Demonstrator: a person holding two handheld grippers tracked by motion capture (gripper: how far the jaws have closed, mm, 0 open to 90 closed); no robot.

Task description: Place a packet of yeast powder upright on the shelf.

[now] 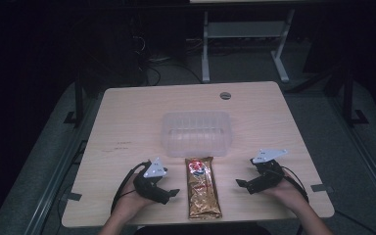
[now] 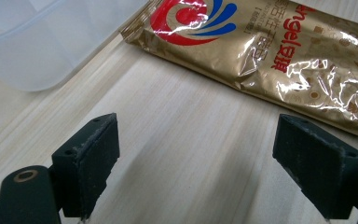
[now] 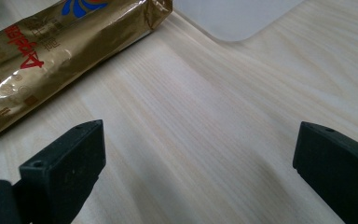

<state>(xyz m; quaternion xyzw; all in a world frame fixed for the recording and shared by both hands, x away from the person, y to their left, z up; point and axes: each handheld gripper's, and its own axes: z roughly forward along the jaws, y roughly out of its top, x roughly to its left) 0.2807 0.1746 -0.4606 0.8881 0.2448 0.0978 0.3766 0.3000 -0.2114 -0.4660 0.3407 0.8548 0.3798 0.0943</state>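
Observation:
A long gold foil packet (image 1: 203, 188) with a red and blue logo lies lengthwise on the wooden table (image 1: 127, 127), near its front edge. Behind it stands a clear plastic tub (image 1: 196, 133). My left gripper (image 1: 169, 195) rests low on the table just left of the packet, open, with bare wood between its jaws. My right gripper (image 1: 242, 184) sits just right of the packet, also open and holding nothing. The left gripper view shows the packet (image 2: 270, 51) ahead and a corner of the tub (image 2: 37, 42). The right gripper view has the packet (image 3: 51, 56) at upper left.
A round grey grommet (image 1: 225, 95) is set into the table near its far edge. Beyond the table a white desk frame (image 1: 245, 34) stands on the dark floor. Bare wood spreads to the left and right of the tub.

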